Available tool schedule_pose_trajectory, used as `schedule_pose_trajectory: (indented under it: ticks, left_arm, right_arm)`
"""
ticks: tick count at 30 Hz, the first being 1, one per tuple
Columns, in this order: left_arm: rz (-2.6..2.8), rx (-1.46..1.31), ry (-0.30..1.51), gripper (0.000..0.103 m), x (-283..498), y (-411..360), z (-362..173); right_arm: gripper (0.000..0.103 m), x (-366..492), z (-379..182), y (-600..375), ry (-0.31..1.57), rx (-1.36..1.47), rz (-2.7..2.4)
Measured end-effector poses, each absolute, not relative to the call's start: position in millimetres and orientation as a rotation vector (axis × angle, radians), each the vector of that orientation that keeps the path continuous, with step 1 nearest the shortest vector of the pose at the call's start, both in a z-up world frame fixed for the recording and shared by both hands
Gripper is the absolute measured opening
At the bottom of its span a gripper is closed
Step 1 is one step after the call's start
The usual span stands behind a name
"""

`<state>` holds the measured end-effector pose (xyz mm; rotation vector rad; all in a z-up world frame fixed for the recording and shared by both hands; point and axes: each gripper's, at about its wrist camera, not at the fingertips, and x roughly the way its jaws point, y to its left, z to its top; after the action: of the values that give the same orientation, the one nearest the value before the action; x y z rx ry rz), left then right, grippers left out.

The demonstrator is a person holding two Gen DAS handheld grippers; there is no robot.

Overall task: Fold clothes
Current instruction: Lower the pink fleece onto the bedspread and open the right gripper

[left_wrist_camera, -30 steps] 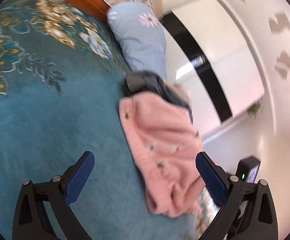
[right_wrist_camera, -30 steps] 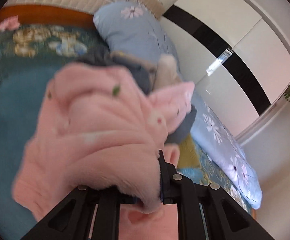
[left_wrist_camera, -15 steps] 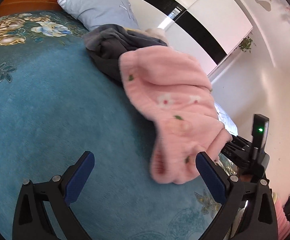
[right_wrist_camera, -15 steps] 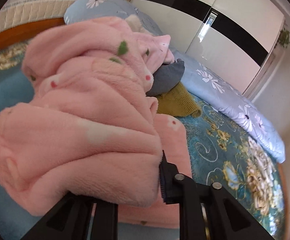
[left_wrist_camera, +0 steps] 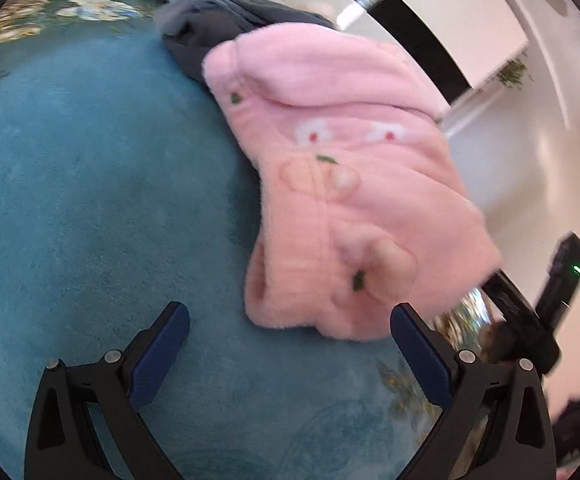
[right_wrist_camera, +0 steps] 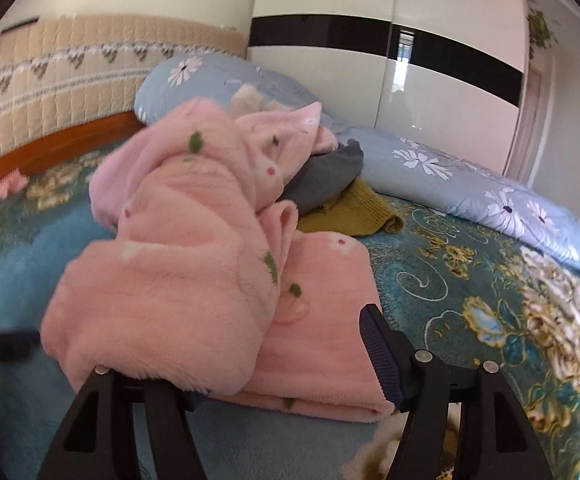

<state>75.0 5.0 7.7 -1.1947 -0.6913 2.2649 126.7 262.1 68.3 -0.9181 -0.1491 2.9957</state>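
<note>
A pink fleece garment (left_wrist_camera: 342,200) with small flower prints lies bunched on the teal bed cover (left_wrist_camera: 89,200). In the right wrist view it (right_wrist_camera: 185,264) sits partly on a flat folded pink fleece piece (right_wrist_camera: 322,320). My left gripper (left_wrist_camera: 290,344) is open and empty, just short of the garment's near edge. My right gripper (right_wrist_camera: 285,364) is open; the garment drapes over its left finger, and only the right fingertip (right_wrist_camera: 374,340) shows.
A grey garment (right_wrist_camera: 330,176) and a mustard knit (right_wrist_camera: 354,212) lie behind the pink pile. Blue floral pillows (right_wrist_camera: 490,192) run along the wall side. A padded headboard (right_wrist_camera: 69,76) and white wardrobe (right_wrist_camera: 430,60) stand behind. A small pink item (right_wrist_camera: 1,190) lies near the headboard.
The right gripper was shut on the pink garment and has opened, setting it down on the bed beside the folded piece. The left gripper has moved closer to the garment.
</note>
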Motion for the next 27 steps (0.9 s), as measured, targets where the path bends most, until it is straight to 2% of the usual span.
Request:
schedule_pose_trajectory:
  ticks: [3, 9, 15, 19, 22, 27]
  left_arm:
    - [2.258, -1.218, -0.809, 0.100, 70, 4, 7]
    - [2.219, -1.199, -0.828, 0.100, 63, 13, 8]
    - [2.053, -1.238, -0.895, 0.100, 64, 20, 4]
    - [2.057, -1.268, -0.840, 0.100, 65, 36, 6]
    - [2.041, -1.254, -0.871, 0.100, 60, 41, 7]
    - [2.048, -1.178, -0.881, 0.100, 52, 46, 7]
  right_arm:
    - [0.072, 126, 68, 263, -0.130, -0.920, 3.002]
    - [0.072, 122, 67, 273, -0.100, -0.909, 2.967]
    - [0.073, 113, 57, 319, 0.344, -0.989, 2.910]
    - [0.073, 107, 40, 340, 0.588, -1.092, 2.846]
    - [0.073, 107, 36, 346, 0.651, -1.105, 2.830]
    - [0.073, 108, 38, 345, 0.644, -1.087, 2.842]
